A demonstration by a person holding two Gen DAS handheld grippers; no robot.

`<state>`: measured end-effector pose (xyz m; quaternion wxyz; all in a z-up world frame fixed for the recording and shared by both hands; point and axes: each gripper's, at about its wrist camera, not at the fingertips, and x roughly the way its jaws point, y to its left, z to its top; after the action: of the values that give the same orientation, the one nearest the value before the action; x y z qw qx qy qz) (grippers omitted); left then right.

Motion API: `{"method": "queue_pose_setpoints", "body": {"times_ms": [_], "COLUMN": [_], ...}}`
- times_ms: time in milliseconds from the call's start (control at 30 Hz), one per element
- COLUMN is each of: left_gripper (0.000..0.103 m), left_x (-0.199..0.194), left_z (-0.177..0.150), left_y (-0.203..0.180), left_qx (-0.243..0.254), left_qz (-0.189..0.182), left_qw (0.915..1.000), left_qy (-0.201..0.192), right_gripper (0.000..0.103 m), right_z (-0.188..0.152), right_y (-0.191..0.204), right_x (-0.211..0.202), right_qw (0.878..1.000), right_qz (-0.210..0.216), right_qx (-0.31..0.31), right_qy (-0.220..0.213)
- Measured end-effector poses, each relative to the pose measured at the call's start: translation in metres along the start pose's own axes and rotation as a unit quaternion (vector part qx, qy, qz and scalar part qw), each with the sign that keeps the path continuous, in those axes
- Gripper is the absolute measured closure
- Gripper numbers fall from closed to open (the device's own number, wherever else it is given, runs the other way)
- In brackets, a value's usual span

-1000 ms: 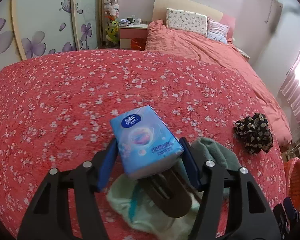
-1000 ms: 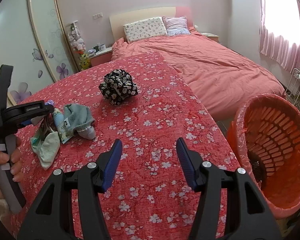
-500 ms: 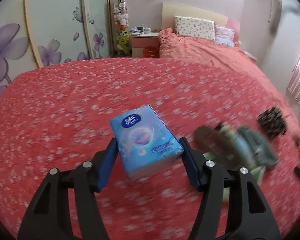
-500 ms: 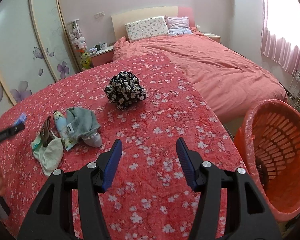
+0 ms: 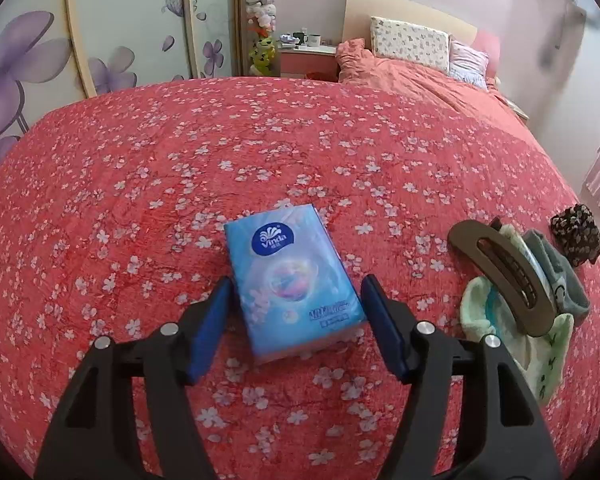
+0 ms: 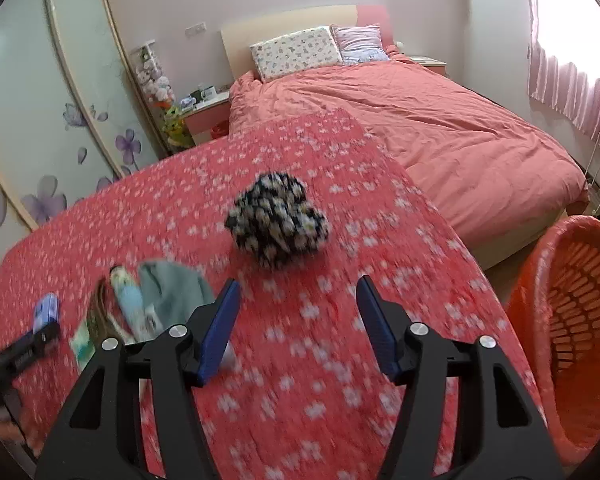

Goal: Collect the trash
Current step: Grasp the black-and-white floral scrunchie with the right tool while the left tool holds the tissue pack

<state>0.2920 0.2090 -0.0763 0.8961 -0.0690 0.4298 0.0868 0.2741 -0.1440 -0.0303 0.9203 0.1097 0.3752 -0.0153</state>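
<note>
The blue tissue pack is seen between the pads of the left hand-held gripper; whether the pads press on it or it already rests on the flowered red cover cannot be told. The jaws of the right hand-held gripper are opening, with nothing between them, aimed toward the black floral bundle. Collection is judged barely begun: the orange basket beside the cover shows no trash inside as far as visible. The brown hair clip, small bottle, grey-green cloth and pale green cloth lie clustered together, uncollected.
</note>
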Motion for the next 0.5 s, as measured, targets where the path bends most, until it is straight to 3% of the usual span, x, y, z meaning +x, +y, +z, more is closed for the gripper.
{"method": "queue_pose_setpoints", "body": {"times_ms": [200, 433, 467, 500], "left_gripper": [0.044, 0.043, 0.043, 0.043], "left_x": [0.000, 0.000, 0.000, 0.000], "left_z": [0.001, 0.001, 0.001, 0.001], "left_y": [0.006, 0.008, 0.009, 0.008], "left_qx": [-0.004, -0.003, -0.003, -0.003], "left_qz": [-0.004, -0.006, -0.005, -0.006], "left_qw": [1.0000, 1.0000, 1.0000, 1.0000], "left_qy": [-0.001, -0.001, -0.001, -0.001], "right_gripper": [0.042, 0.043, 0.043, 0.051], "right_z": [0.021, 0.025, 0.024, 0.024], "right_y": [0.009, 0.026, 0.027, 0.026], "right_x": [0.023, 0.051, 0.054, 0.058], "right_qw": [1.000, 0.999, 0.999, 0.999], "right_qz": [-0.004, -0.038, -0.041, -0.043], "right_qx": [0.019, -0.018, -0.019, -0.019], "right_qy": [-0.003, 0.010, 0.018, 0.026]}}
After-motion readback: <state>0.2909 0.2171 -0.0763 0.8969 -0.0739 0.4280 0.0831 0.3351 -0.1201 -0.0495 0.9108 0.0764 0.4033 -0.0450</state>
